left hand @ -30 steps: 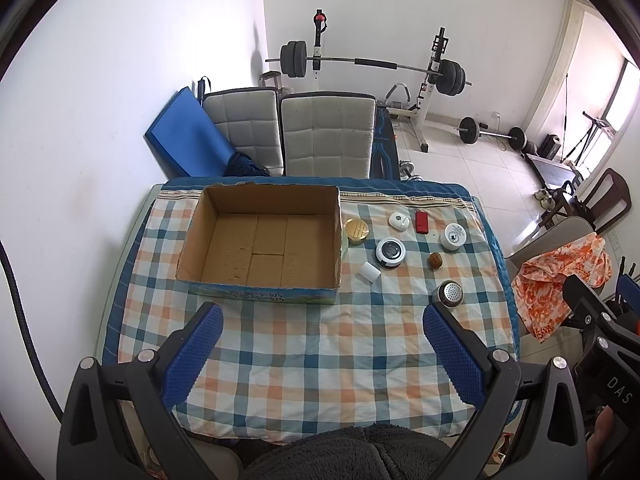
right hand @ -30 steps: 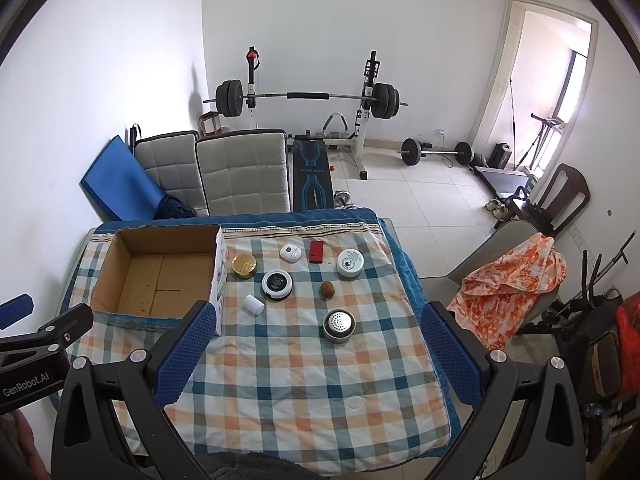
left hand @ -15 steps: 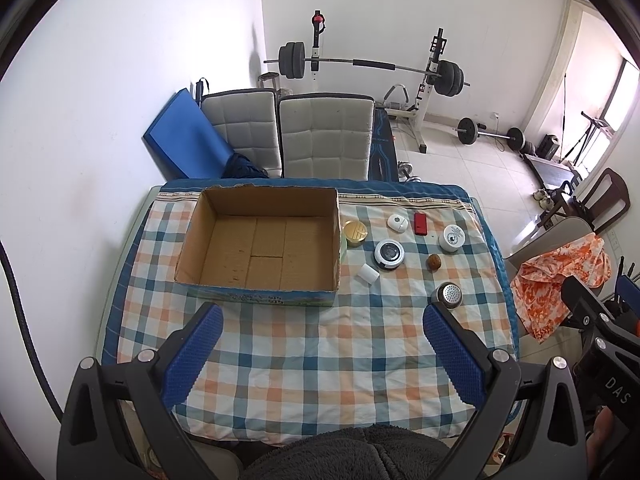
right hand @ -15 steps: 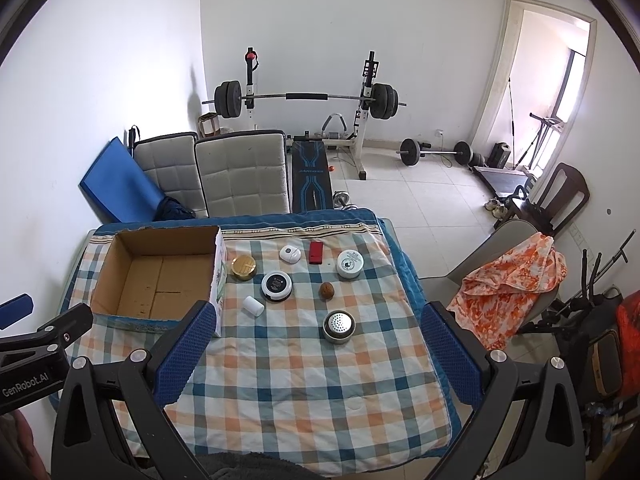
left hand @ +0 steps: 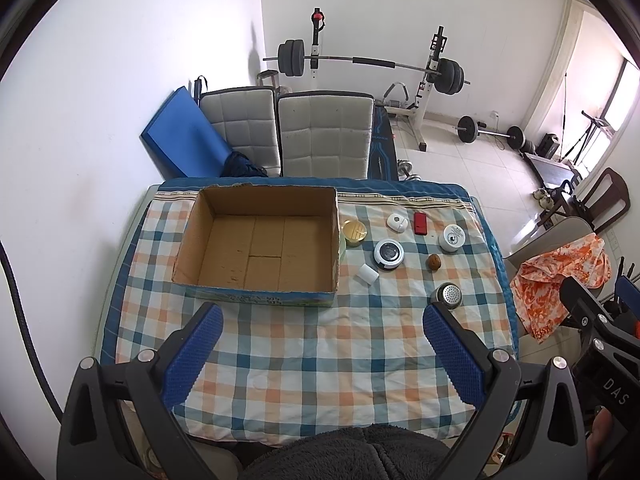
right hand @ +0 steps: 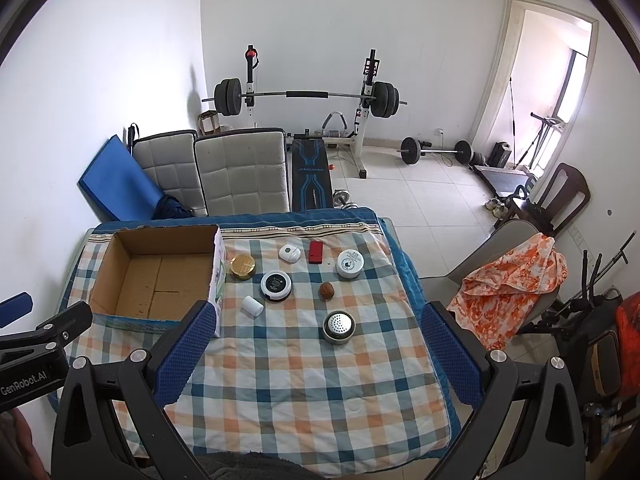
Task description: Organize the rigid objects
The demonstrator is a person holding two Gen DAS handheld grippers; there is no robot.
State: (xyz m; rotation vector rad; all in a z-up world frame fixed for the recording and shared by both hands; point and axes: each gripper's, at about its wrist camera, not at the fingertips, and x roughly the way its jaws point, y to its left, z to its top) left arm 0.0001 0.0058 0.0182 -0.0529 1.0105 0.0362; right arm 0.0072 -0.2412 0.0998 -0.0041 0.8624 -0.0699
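Both the left gripper (left hand: 322,344) and right gripper (right hand: 312,340) are hovering wide apart and empty above the checked cloth (right hand: 304,380), since the small items, like the perforated metal tin (right hand: 339,327), are sitting beside the empty cardboard box (left hand: 260,246) awaiting collection.

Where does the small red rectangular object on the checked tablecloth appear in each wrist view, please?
Left wrist view: the small red rectangular object lies right of centre, near the cloth's far edge.
Right wrist view: it lies just left of centre, again near the far edge.
Shared landmark: the open brown cardboard box sits to its left in both views.
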